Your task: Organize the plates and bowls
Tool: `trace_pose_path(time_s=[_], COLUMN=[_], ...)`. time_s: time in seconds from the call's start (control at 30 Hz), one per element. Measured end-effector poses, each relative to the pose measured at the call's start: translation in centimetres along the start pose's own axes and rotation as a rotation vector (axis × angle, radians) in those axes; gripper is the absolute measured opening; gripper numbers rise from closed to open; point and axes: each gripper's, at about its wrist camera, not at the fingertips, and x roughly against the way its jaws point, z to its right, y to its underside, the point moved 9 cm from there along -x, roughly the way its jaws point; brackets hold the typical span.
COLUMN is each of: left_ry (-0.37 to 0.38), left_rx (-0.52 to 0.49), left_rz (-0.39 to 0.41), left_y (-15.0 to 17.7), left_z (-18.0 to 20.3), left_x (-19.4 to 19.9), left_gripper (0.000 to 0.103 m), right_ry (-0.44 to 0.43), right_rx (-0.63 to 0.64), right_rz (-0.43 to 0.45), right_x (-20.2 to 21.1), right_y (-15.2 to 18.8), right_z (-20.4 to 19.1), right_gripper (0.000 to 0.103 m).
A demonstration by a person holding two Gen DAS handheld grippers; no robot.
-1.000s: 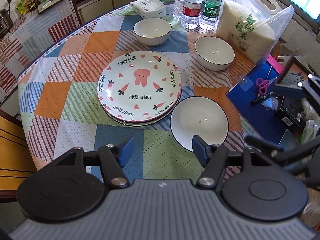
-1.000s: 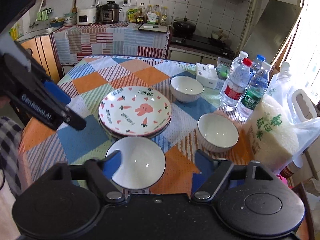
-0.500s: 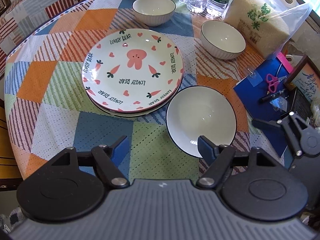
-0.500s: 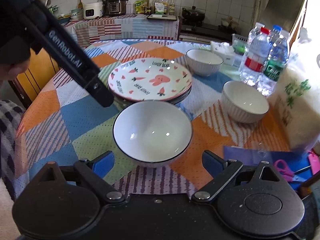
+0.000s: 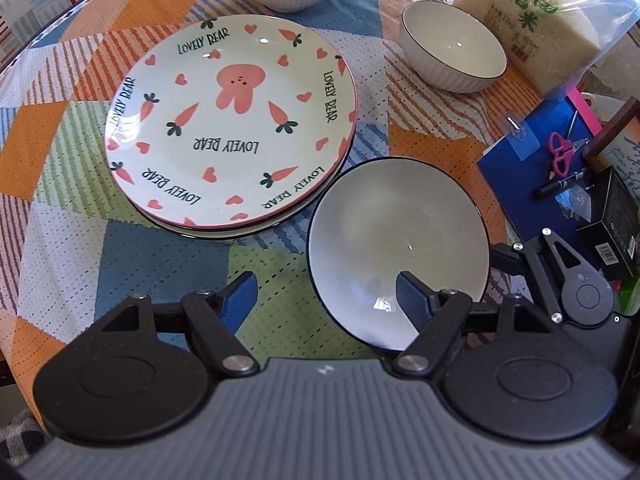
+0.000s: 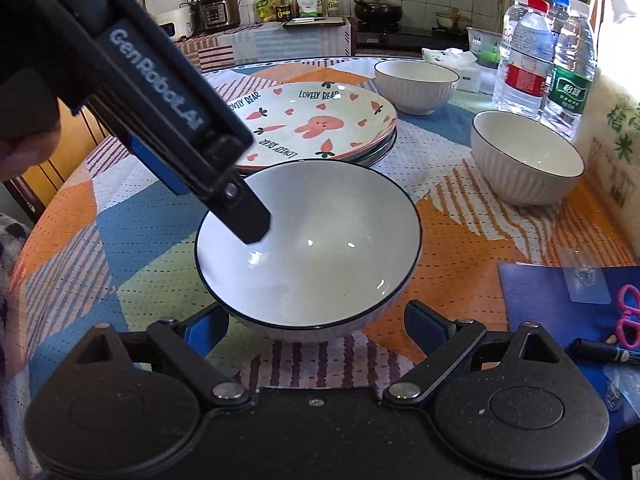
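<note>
A white bowl with a dark rim (image 5: 396, 236) (image 6: 312, 240) sits on the patchwork tablecloth in front of a stack of rabbit-and-carrot plates (image 5: 228, 120) (image 6: 316, 120). My left gripper (image 5: 328, 296) is open, its right finger (image 5: 412, 300) inside the bowl and its left finger outside over the cloth; the finger inside also shows in the right wrist view (image 6: 248, 220). My right gripper (image 6: 316, 326) is open and low at the bowl's near side, one finger each side of it. Two more ribbed white bowls (image 6: 416, 84) (image 6: 524, 156) stand behind.
Water bottles (image 6: 548, 60) and a bag of rice (image 5: 536, 20) stand at the far right. A blue folder (image 5: 536, 176) with pink scissors, a marker and a black box lies right of the near bowl. A tissue pack (image 6: 456, 64) is at the back.
Both grippers have come closer to the near bowl. The left one has lowered until one finger is inside it; the right one has dropped to the bowl's near side.
</note>
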Motion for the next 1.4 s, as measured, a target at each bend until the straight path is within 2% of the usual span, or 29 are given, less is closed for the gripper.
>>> trace_pose_path(time_s=[0.07, 0.2, 0.27, 0.33, 0.4, 0.5, 0.73, 0.87, 1.4], left_ry=[0.001, 0.027, -0.001, -0.036, -0.052, -0.047, -0.075, -0.057, -0.049], left_rx=[-0.011, -0.043, -0.06, -0.085, -0.086, -0.078, -0.149, -0.129, -0.241], left_rz=[-0.003, -0.015, -0.001, 0.012, 0.016, 0.005, 0.022, 0.027, 0.117], left_y=[0.0, 0.2, 0.2, 0.3, 0.2, 0.2, 0.2, -0.4, -4.0], left_z=[0.2, 0.8, 0.8, 0.7, 0.4, 0.1, 0.7, 0.8, 5.1], left_x=[-0.5, -1.0, -1.0, -1.0, -1.0, -0.9, 0.0, 1.2, 6.0], left_gripper=[0.068, 0.035, 0.03, 0.019, 0.013, 0.01, 0.01, 0.013, 0.013], right_ry=[-0.011, -0.034, -0.039, -0.045, -0.049, -0.048, -0.042, -0.036, 0.068], right_rx=[0.0, -0.019, -0.022, -0.028, -0.037, -0.045, -0.053, -0.051, -0.069], right_rz=[0.009, 0.016, 0.016, 0.019, 0.021, 0.027, 0.03, 0.047, 0.074], right_x=[-0.2, -0.5, -0.5, -0.5, -0.6, -0.5, -0.4, 0.3, 5.3], right_y=[-0.1, -0.3, -0.3, -0.3, -0.4, -0.2, -0.3, -0.9, -4.8], right_z=[0.0, 0.0, 0.0, 0.0, 0.0, 0.0, -0.2, -0.2, 2.3], right_gripper=[0.097, 0.096, 0.096, 0.096, 0.096, 0.096, 0.094, 0.094, 0.094])
